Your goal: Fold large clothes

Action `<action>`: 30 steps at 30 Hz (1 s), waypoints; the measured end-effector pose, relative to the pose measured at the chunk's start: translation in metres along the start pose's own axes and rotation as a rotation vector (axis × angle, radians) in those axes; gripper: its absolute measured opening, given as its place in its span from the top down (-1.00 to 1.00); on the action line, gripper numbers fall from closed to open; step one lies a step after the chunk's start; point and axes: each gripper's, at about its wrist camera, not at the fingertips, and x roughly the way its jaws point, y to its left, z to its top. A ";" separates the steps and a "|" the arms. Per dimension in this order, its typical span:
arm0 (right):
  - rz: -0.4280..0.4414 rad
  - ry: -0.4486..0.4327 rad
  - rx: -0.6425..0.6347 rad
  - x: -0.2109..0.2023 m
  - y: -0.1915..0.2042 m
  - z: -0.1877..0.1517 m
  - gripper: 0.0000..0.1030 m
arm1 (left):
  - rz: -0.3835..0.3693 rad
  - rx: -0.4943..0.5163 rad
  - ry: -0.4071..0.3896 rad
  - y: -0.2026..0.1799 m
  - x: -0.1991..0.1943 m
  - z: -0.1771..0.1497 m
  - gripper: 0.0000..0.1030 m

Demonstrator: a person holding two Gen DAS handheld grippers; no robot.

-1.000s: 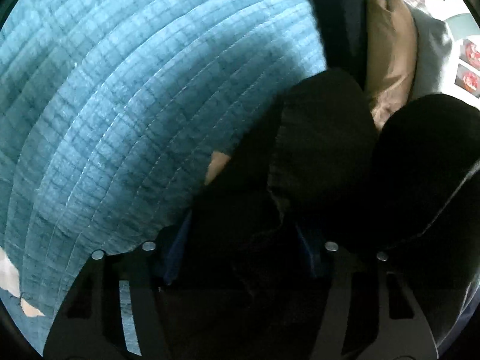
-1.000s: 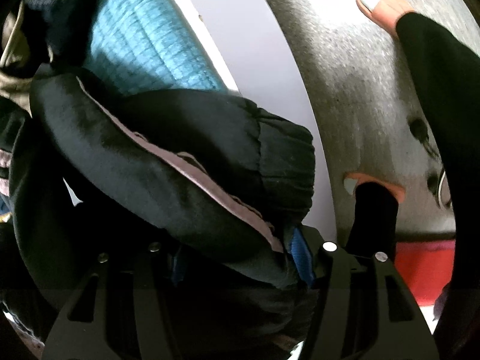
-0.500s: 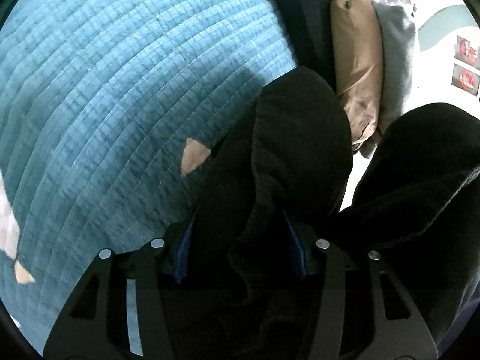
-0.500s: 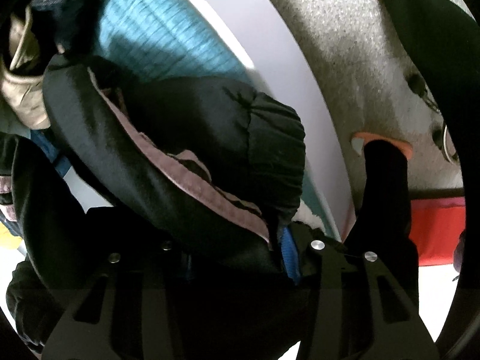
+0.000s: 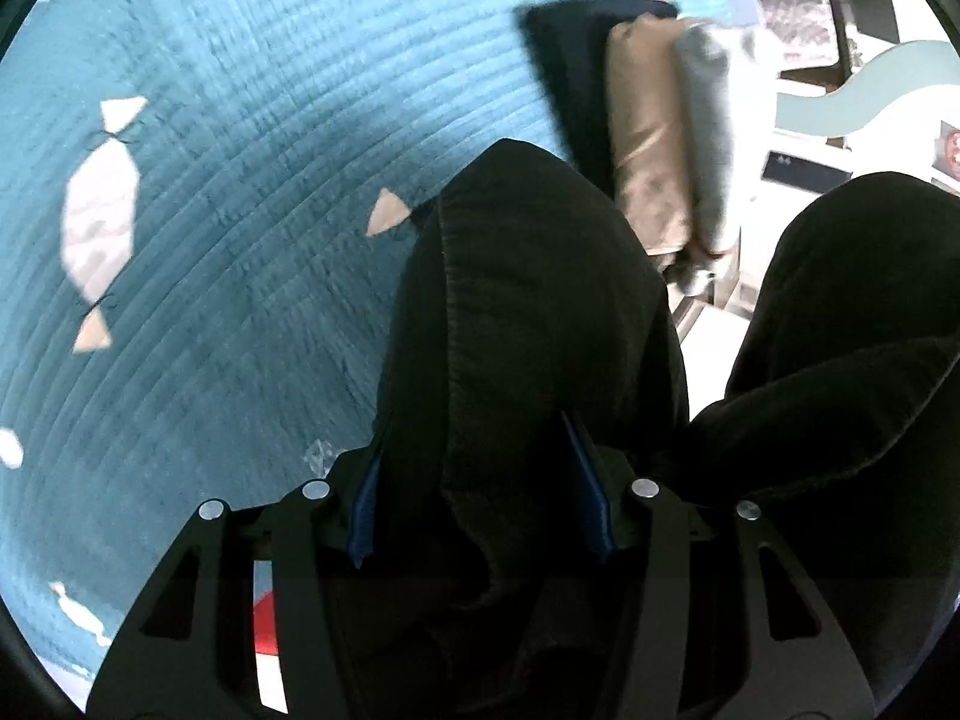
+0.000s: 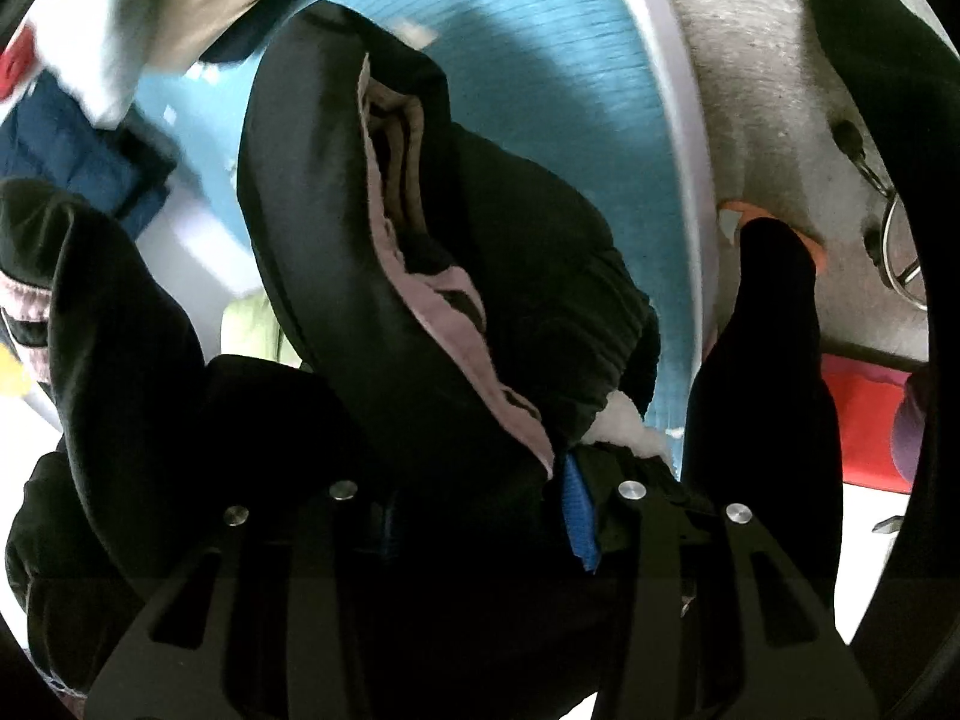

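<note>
A large black jacket (image 5: 528, 300) with a pinkish-grey lining (image 6: 414, 276) hangs between both grippers above a teal quilted bedspread (image 5: 240, 180). My left gripper (image 5: 477, 468) is shut on a thick bunch of its black fabric, blue pads pressing on both sides. More black cloth (image 5: 840, 330) bulges at the right of that view. My right gripper (image 6: 480, 498) is shut on another bunch near an elastic cuff (image 6: 606, 324). Its right blue pad (image 6: 579, 516) shows; the left one is buried in cloth.
A row of folded clothes, dark navy (image 5: 570, 60), tan (image 5: 642, 138) and grey (image 5: 708, 120), lies at the bed's far edge. In the right wrist view a person's black-clad legs (image 6: 774, 360) stand on grey floor (image 6: 762, 90) beside the white bed rim (image 6: 678, 120). A blue garment (image 6: 78, 150) lies left.
Both grippers have risen with the jacket. The bedspread looks farther away, with more of it and the folded row in view. The jaws of both have narrowed slightly on the cloth.
</note>
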 end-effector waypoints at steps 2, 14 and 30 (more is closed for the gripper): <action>0.001 0.020 -0.048 -0.007 0.021 -0.010 0.20 | -0.002 -0.008 -0.048 -0.018 -0.030 -0.014 -0.01; 0.131 -0.036 -0.341 -0.134 0.181 -0.042 0.20 | 0.004 0.210 -0.237 -0.214 -0.144 0.037 -0.01; 0.202 -0.252 -0.278 -0.222 0.202 0.118 0.20 | 0.060 0.315 -0.122 -0.306 -0.010 0.252 -0.02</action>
